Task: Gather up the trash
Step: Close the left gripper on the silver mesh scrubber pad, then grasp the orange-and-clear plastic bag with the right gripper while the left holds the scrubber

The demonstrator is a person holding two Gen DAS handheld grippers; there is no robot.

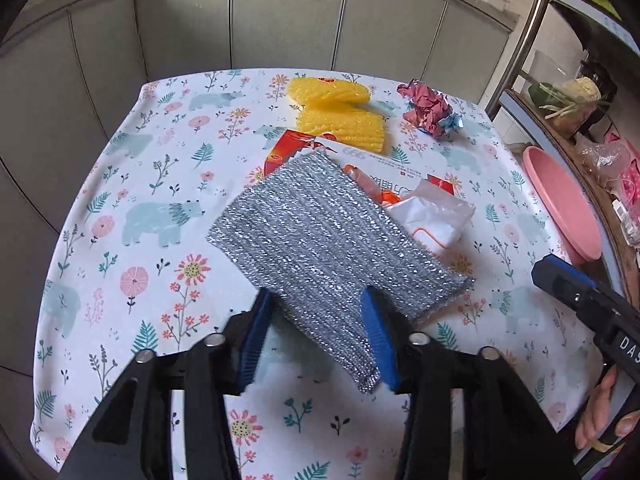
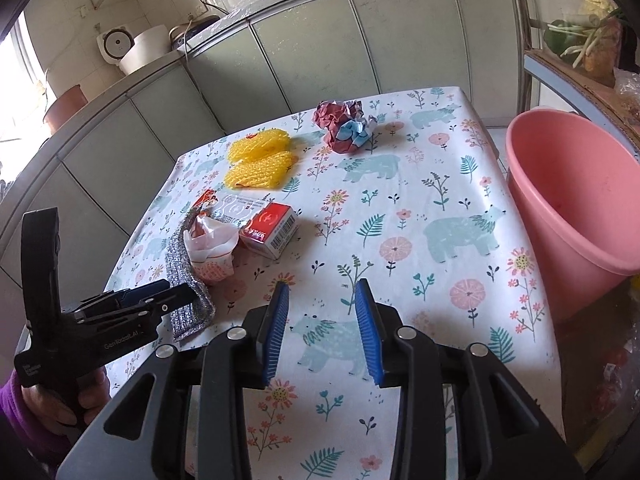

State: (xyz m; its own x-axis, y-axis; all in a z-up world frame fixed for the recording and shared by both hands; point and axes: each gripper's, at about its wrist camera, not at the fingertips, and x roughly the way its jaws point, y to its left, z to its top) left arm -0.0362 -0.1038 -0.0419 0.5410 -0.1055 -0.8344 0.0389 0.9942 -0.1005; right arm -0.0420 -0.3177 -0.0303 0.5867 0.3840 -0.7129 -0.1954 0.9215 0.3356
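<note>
A silver scouring cloth (image 1: 320, 232) lies flat on the flowered table (image 1: 140, 208). My left gripper (image 1: 316, 294) straddles its near corner, open; the right fingertip (image 1: 370, 304) overlaps the cloth, which shows no bunching. Behind it lie a clear and orange wrapper (image 1: 432, 216), a flattened red and white pack (image 1: 384, 160), two yellow foam nets (image 1: 340, 108) and a crumpled red and blue paper ball (image 1: 428, 112). My right gripper (image 2: 323, 285) hovers open over bare tablecloth, nothing between its fingers. A small red and white box (image 2: 270, 228) sits ahead of it to the left.
A pink bucket (image 2: 572, 208) stands beside the table's right edge. A metal rack (image 1: 532, 32) with vegetables rises behind the bucket. Grey cabinets (image 1: 280, 20) close the far side. A hand in a purple sleeve (image 2: 24, 412) holds the left gripper (image 2: 160, 300).
</note>
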